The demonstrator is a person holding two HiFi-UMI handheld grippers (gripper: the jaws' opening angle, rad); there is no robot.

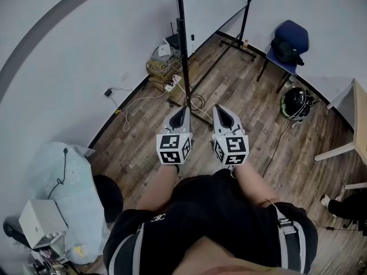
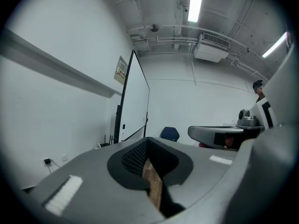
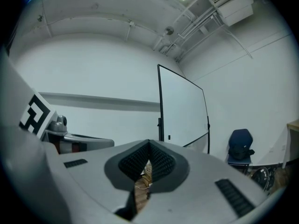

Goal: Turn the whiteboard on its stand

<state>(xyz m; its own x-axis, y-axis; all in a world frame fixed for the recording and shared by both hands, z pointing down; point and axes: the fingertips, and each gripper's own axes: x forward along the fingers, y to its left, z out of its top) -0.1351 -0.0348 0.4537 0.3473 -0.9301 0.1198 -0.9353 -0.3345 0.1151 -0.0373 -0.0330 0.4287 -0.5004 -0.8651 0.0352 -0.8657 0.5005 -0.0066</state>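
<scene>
The whiteboard (image 1: 215, 16) stands on its black stand (image 1: 183, 56) ahead of me, seen edge-on from above in the head view. Its white face also shows in the left gripper view (image 2: 135, 101) and the right gripper view (image 3: 182, 111). My left gripper (image 1: 183, 109) (image 2: 147, 140) is shut with nothing between its jaws, and points at the stand's near post from a short way off. My right gripper (image 1: 219, 109) (image 3: 149, 143) runs beside it, also shut and holding nothing. Neither gripper touches the stand.
Cables and a power strip (image 1: 169, 86) lie on the wood floor by the stand's near foot. A blue chair (image 1: 289, 42) with a black bag stands at the far right, with a helmet (image 1: 295, 102) on the floor near it. A table (image 1: 358, 119) is at the right edge.
</scene>
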